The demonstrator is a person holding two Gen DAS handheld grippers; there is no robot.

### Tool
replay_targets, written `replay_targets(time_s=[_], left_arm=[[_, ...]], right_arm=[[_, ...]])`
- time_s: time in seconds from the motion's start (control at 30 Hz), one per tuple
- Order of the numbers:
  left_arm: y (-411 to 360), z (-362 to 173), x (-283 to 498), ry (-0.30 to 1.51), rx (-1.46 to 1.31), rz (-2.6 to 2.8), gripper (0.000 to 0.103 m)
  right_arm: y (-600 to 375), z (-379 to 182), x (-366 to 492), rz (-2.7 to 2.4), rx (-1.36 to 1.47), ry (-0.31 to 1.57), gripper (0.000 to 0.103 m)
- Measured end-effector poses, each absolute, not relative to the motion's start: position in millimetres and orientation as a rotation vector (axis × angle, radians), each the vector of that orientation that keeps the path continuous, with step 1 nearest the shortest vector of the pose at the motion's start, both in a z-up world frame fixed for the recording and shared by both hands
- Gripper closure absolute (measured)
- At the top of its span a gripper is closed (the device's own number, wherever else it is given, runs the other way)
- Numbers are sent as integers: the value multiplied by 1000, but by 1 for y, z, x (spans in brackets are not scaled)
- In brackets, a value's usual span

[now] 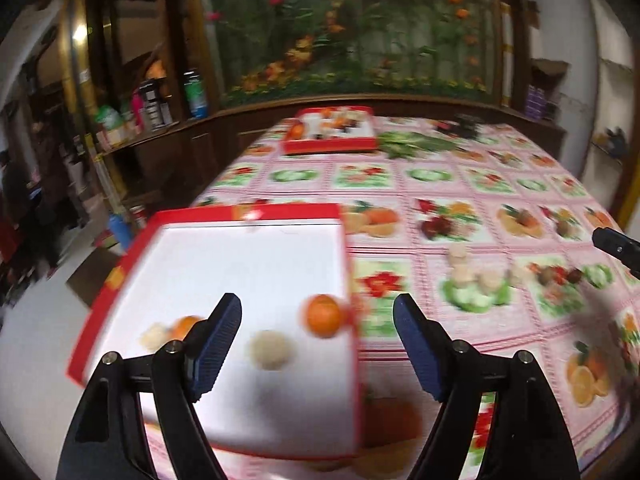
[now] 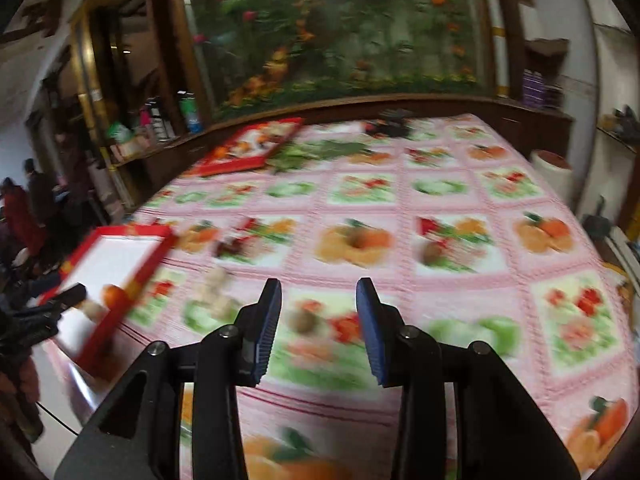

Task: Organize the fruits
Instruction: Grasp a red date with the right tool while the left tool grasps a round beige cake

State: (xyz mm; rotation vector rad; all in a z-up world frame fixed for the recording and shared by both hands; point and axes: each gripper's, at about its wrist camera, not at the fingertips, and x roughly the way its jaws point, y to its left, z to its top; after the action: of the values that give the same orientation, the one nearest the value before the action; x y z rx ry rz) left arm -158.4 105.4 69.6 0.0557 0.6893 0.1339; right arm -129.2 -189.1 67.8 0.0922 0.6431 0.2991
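The left gripper (image 1: 318, 354) hangs wide open and empty over the near red tray (image 1: 208, 214), where an orange (image 1: 323, 315) and a pale fruit (image 1: 271, 349) lie. The right gripper (image 2: 319, 330), half open and empty, hovers over the tablecloth (image 2: 440, 216). Sorting seems under way; next comes closing on a loose fruit.

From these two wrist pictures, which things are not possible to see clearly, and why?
- Far red tray: its contents are too small and blurred to name in both views.
- Near red tray: a pale item and an orange one sit partly behind a left claw finger, left wrist view.
- Pale lumps on the tablecloth: motion blur; real or printed, unclear.
- Right claw: only its tip at the left wrist view's edge.
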Motion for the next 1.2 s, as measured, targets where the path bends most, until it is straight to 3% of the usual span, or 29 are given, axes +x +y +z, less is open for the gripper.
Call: replay_targets(time_s=[0.33,0.7,0.97,1.2], left_arm=[[31,47,-146,784,156,-80,25],[20,35,-141,844,162,-113,25],[19,33,-138,858,154,-125,25],[23,30,-127,884,141,-110,25]], right_arm=[[-265,28,-140,210,157,751,63],[-274,28,-143,271,117,786,63],[-344,30,-159,128,166,792,63],[-295,32,-124,293,170,800,63]])
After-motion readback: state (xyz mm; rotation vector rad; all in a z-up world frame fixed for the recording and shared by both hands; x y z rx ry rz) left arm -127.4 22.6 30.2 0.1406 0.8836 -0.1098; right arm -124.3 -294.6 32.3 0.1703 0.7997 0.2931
